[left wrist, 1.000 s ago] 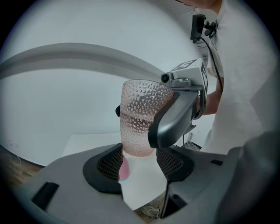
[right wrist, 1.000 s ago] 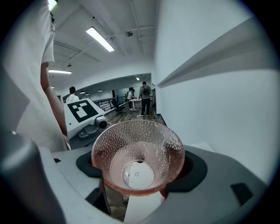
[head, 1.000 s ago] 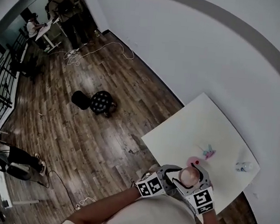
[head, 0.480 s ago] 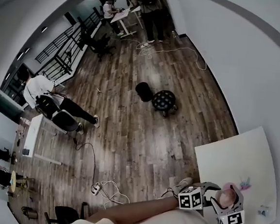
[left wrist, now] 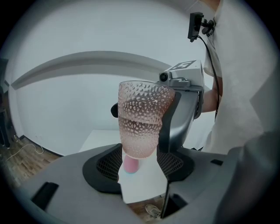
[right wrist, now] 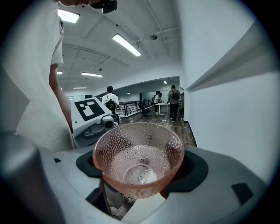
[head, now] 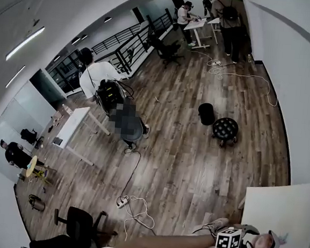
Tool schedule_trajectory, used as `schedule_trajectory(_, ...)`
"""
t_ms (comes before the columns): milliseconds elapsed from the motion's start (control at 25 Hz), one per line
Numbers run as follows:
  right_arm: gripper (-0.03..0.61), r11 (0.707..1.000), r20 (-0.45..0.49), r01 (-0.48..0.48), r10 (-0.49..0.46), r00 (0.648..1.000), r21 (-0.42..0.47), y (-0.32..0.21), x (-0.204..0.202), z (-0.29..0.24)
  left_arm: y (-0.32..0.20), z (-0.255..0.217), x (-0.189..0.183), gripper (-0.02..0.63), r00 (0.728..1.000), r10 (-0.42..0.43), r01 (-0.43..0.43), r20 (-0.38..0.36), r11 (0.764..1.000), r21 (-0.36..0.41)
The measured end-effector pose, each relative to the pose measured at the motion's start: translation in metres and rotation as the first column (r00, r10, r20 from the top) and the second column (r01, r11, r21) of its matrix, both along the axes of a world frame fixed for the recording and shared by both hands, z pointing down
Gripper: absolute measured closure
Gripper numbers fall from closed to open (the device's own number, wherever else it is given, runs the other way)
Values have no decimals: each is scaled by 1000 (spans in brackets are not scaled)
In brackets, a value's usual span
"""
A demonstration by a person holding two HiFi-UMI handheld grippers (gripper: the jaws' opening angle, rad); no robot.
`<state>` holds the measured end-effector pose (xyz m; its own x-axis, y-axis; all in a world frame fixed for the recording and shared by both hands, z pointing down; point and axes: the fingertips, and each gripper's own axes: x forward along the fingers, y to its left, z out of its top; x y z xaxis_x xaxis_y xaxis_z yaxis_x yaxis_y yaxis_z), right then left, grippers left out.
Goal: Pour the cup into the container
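Observation:
A pink dimpled glass cup (head: 263, 243) hangs above the near edge of the white table (head: 288, 208), at the bottom right of the head view. My right gripper (right wrist: 140, 170) is shut on the cup (right wrist: 139, 159), and its view looks straight into the cup's mouth. My left gripper (left wrist: 139, 162) is shut on the base of the cup (left wrist: 142, 122); the right gripper's dark fingers (left wrist: 171, 120) flank the cup higher up. Below the cup, a small pink container (left wrist: 131, 164) stands on the table (left wrist: 103, 139).
Most of the head view shows the wooden floor of the room: a black stool (head: 225, 128), a black bin (head: 206, 113), cables (head: 137, 208), an office chair (head: 79, 225) and people at desks (head: 100, 73). A white wall runs along the right.
The head view has swung away from the table towards the room. Both grippers and the cup have slid to the bottom right corner, still together.

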<state>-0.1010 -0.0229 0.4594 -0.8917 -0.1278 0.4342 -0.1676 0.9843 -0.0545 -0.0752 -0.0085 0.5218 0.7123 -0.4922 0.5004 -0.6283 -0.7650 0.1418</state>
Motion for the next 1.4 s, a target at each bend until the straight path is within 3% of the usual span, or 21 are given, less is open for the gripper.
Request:
schedule_trajectory(360,183,999,39,-17,19,999,-43,-11,29,27,-1,9,19,373,998,55,-55,7,998,-9)
schedule_trajectory(560,183,998,39,-18,21,999,-61,-16,43,52,-20,46,52,373,992,127,-127,21,992,-4)
schedule_trajectory(680,183,998,57,-12,16,998,-62,-7,36,65,-13,63,48,373,987,157,-157,45,988,11)
schedule_trajectory(920,163,999,110,5,1,994,-54,23,22,10,15,16,38,373,981,193,-193,33,981,-9)
schedule_trajectory(1240,144,999,118,-33,31,993,17,17,41,8,12,13,55,373,966,258,-258,18,966,-11)
schedule_trajectory(1400,183,997,136,-61,55,989,41,12,47,8,12,11,59,373,960,281,-281,8,960,-8)
